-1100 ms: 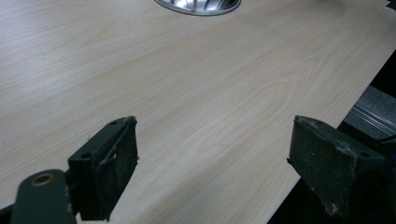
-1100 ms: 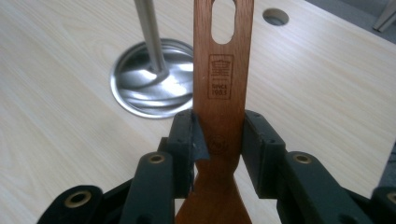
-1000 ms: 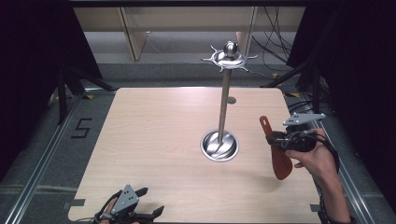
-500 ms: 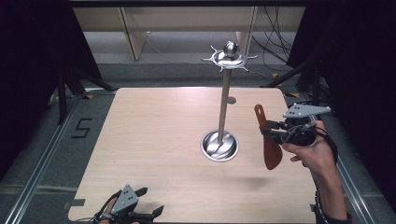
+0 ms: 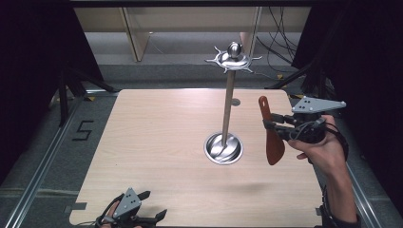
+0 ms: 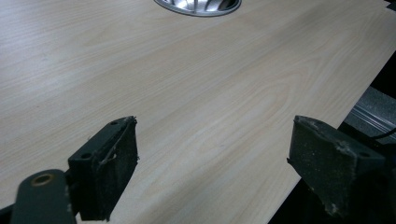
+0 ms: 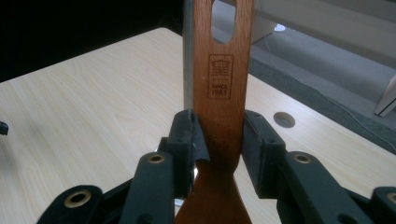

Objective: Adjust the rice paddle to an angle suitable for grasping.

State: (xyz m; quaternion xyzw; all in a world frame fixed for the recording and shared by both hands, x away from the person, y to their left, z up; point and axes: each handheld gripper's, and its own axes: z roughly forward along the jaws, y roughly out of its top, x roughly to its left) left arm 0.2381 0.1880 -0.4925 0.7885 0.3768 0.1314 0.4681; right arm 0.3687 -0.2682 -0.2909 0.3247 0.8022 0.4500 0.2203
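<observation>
High view, table: light wooden tabletop [image 5: 157,142] carries every item; its far corners and the dark surroundings beyond the edges are hard to read.
Stand: polished steel utensil stand with a round dished base, a slim upright pole and a hooked crown with a ball finial [image 5: 228,109] sits right of table centre. Judged rigid but top-heavy; a side knock on the pole could tip it. The hooks on the crown are too small to count.
Spatula, location: reddish-brown flat wooden spatula [image 5: 272,130] hangs in the air just right of the pole, clear of the tabletop, blade down and handle end up.
Spatula, handling: judged light, stiff and dry, with low slip risk on rubber pads. The flat handle gives two broad faces for a hold. The oval hanging hole [image 7: 223,18] near the handle tip is the likely feature for a hook.
Spatula, grip point: right gripper [image 7: 218,140] is clamped on the handle across its narrow edges, just above where it widens to the blade. A hold this low leaves the holed end free.
Left gripper: left gripper [image 6: 212,163] rests at the near table edge, jaws spread wide, nothing between them.
Hidden, right gripper view: blade is cut off at the bottom edge; the hole's upper part is cut off at the top; the pole is partly behind the handle.
Hidden, handle stamp: burnt-in mark [image 7: 220,76] reads "SINCE 1983"; upper lines illegible.
</observation>
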